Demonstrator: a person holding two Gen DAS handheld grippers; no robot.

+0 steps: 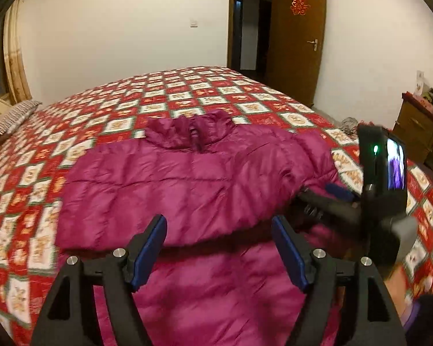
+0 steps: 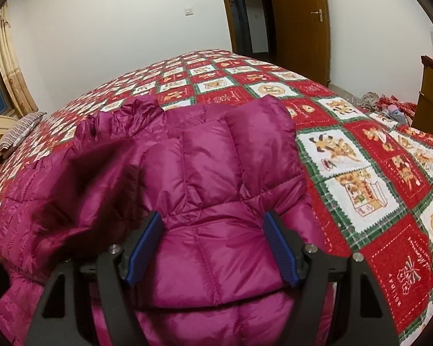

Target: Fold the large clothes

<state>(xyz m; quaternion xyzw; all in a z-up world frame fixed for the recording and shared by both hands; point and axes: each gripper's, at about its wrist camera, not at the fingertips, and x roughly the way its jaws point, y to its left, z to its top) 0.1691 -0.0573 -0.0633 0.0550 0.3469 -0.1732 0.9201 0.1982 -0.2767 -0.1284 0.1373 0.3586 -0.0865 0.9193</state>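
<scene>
A magenta quilted down jacket lies on the bed, collar pointing away, one layer folded over another with its edge near my left fingers. My left gripper hovers over that edge, jaws wide open and gripping nothing. In the right wrist view a puffy sleeve lies folded over the jacket body. The right gripper stands open astride it, and the padding bulges between the blue pads without being pinched. The right gripper also shows in the left view, resting at the jacket's right side.
The bed carries a red, white and green checked quilt. A striped pillow lies at its far left by a curtain. A wooden dresser stands to the right, with a heap of clothes beside it. A brown door stands open behind.
</scene>
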